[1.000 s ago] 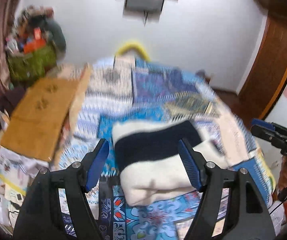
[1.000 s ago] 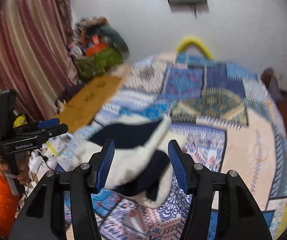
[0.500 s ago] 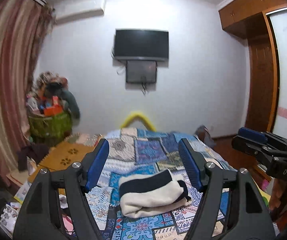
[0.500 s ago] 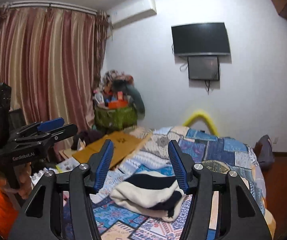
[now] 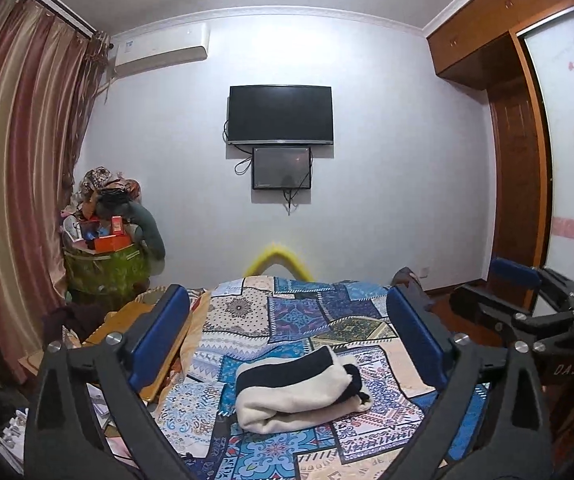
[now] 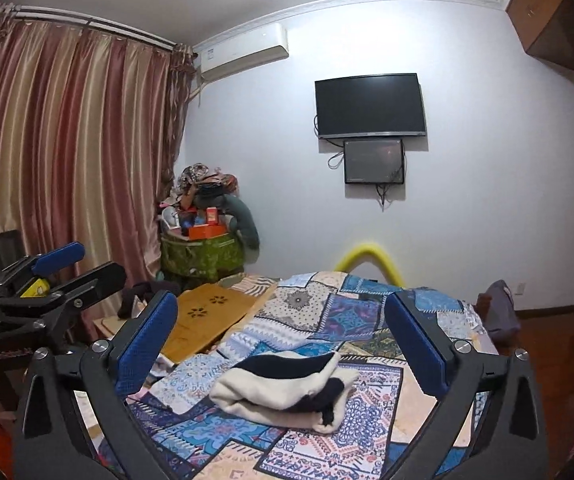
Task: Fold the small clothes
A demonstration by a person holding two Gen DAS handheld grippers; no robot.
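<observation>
Left wrist view
Left gripper (image 5: 287, 340): black frame with blue ribbed pads, jaws spread wide with nothing between them, held above the bed.
Garment: a folded cream-and-black striped knit piece (image 5: 301, 390) lies on the patchwork blue bedspread (image 5: 287, 316), framed between the two fingers but clear of both.
Fold: cream layer at the bottom and front, a black band across the top, a black end poking out at its right side.
Right gripper (image 5: 527, 300): seen at the right edge, off the side of the bed, apart from the garment; from here I cannot tell how its jaws stand.
Room: black wall-mounted television (image 5: 280, 114) with a smaller dark screen (image 5: 282, 168) just below it, white air conditioner (image 5: 161, 50) near the striped pink curtain (image 5: 15, 160).

Right wrist view
Right gripper (image 6: 283, 340): blue pads far apart, gripping nothing, raised over the bed.
Garment (image 6: 287, 392): resting on the bedspread (image 6: 347, 312) between the fingers, touching neither.
Left gripper (image 6: 75, 272): at the left edge, beside the bed, well apart from the garment.
Beside the bed: a wooden board with flower-shaped cut-outs (image 6: 207, 316), and behind it a green bag heaped with odds and ends (image 6: 201, 252).
Foot of bed: a yellow curved foam tube (image 6: 369, 260) against the white wall.
</observation>
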